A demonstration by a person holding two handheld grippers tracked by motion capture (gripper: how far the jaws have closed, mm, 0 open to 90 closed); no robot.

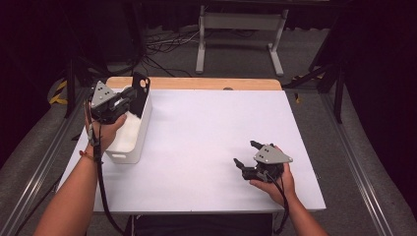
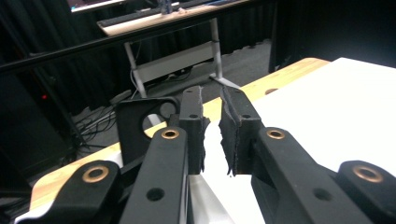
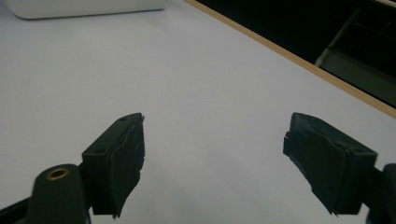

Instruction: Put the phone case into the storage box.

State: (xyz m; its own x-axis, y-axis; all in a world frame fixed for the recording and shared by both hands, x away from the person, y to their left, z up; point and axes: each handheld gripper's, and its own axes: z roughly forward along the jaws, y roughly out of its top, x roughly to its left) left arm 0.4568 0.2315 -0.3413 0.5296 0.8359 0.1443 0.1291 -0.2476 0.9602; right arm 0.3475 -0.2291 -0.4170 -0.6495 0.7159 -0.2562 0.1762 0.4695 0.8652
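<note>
The table (image 1: 206, 142) carries a white sheet over most of its top, with a strip of bare wood along the far edge. At its left side stands a long white bin (image 1: 132, 129), open at the top, one short end toward the person. A flat black part (image 1: 140, 93) with a round hole near its upper end rises upright at the bin's far end, against the right-hand wall, its top standing clear above the rim. The left gripper (image 1: 129, 94) hangs over the far half of the bin, held level and pointing at that black part, its tips just beside it. In the left gripper view the black part (image 2: 140, 122) stands just left of the two jaws and a little beyond them, not between them; the jaws are parted by a narrow gap with nothing in it, and white bin and table show through. The right gripper (image 1: 247, 155) sits low over the near right of the table, well apart from the bin, its jaws spread wide with nothing between them.
</note>
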